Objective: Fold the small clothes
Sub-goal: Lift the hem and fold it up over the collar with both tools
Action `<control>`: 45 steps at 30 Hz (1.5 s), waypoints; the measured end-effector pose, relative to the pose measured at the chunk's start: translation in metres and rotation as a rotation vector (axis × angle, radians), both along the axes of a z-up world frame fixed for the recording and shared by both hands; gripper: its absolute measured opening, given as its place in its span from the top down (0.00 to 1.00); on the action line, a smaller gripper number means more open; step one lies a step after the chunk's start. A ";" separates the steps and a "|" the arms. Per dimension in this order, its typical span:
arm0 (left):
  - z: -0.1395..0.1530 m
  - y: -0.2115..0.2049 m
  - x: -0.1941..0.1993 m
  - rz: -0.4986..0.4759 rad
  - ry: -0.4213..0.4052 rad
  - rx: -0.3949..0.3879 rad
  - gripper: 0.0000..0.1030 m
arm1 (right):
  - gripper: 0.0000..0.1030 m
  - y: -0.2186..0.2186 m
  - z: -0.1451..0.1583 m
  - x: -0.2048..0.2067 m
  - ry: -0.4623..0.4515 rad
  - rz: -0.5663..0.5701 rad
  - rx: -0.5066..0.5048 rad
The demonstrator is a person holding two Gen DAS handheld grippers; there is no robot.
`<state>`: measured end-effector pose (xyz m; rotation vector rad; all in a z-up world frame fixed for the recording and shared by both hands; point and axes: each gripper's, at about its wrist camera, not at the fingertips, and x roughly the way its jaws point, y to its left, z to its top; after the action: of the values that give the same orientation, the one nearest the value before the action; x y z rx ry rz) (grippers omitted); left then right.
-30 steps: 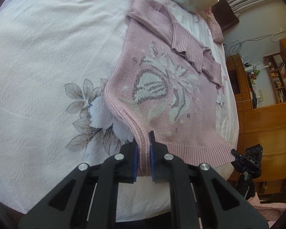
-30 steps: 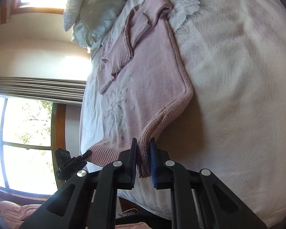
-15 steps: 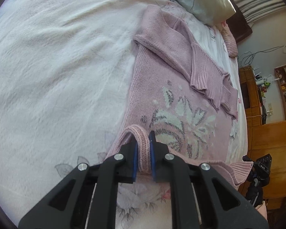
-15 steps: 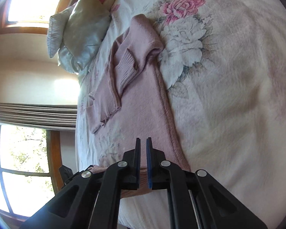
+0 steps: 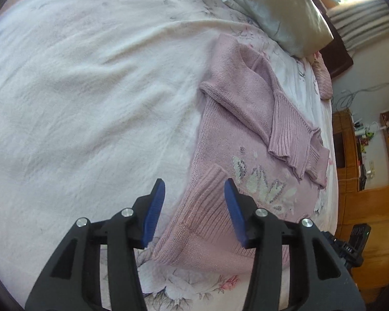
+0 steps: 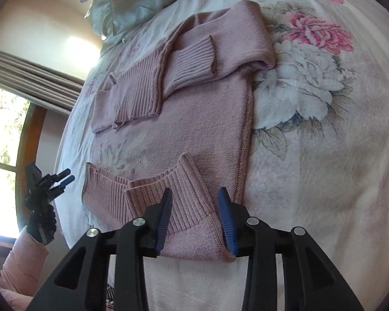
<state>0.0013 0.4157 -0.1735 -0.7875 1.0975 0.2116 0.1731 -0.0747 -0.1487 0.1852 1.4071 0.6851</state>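
Sweater, pink knitted, flower-patterned [image 5: 249, 155]: sleeves folded in, ribbed hem [image 6: 168, 194] turned partway up; final fold remaining. Left gripper [image 5: 194, 207] and right gripper [image 6: 194, 215] fingers spread wide, empty.

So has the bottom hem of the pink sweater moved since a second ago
Yes. The hem was pinched and hanging off the bed's near edge; now it lies folded up over the sweater body, toward the pillow. Both grippers are open.

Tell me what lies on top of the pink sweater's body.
On the pink sweater lie both ribbed sleeve cuffs, folded across the upper part, and the ribbed hem, flipped up over the bottom. Part of the knitted flower pattern is covered.
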 end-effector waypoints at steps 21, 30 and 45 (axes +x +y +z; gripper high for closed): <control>-0.023 -0.063 0.060 -0.432 0.055 0.223 0.90 | 0.43 0.069 -0.043 0.011 0.016 0.201 -0.107; -0.047 -0.061 0.068 -0.420 0.124 0.207 0.70 | 0.41 0.073 -0.052 0.013 0.028 0.223 -0.117; 0.011 -0.077 0.015 -0.428 -0.069 0.184 0.92 | 0.90 0.015 -0.003 -0.029 -0.021 0.136 0.065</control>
<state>0.0160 0.3388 -0.1625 -0.3797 1.1363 -0.0757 0.1436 -0.0595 -0.1513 0.1337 1.3875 0.8431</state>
